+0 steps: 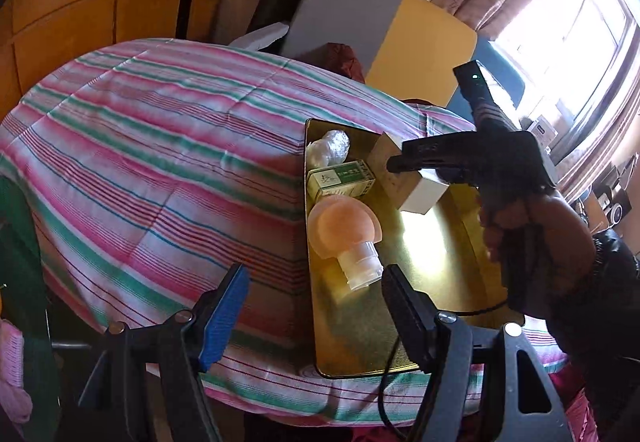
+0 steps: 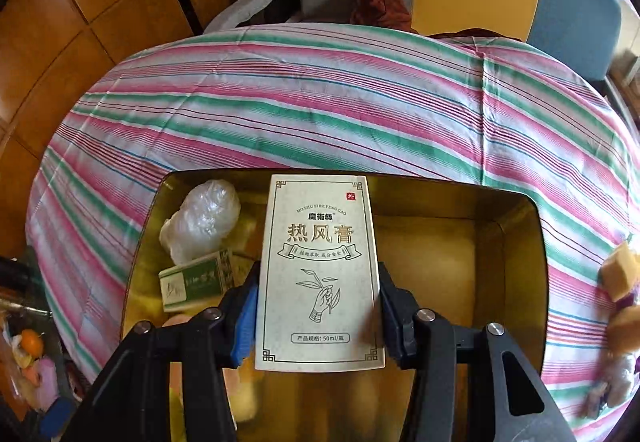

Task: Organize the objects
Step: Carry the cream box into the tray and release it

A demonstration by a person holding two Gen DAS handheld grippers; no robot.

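A gold tray (image 1: 436, 250) (image 2: 436, 238) lies on a striped bedspread (image 1: 160, 146). It holds a crumpled clear plastic bag (image 1: 328, 151) (image 2: 204, 218), a small green and white box (image 1: 342, 178) (image 2: 196, 280) and a mushroom-shaped orange item with a clear stem (image 1: 340, 234). My right gripper (image 2: 318, 274) (image 1: 404, 167) is shut on a tall white box with printed characters (image 2: 320, 226) (image 1: 418, 192), held over the tray's middle. My left gripper (image 1: 316, 274) hangs open and empty over the tray's near left edge, just short of the mushroom item's stem.
A person's hand (image 1: 532, 234) in a dark sleeve grips the right tool. A black cable (image 1: 384, 382) trails over the tray's near corner. Yellow sponge-like pieces (image 2: 620, 270) lie on the bedspread at the right. Wooden cabinets (image 1: 100, 2) and grey, yellow and blue panels stand beyond the bed.
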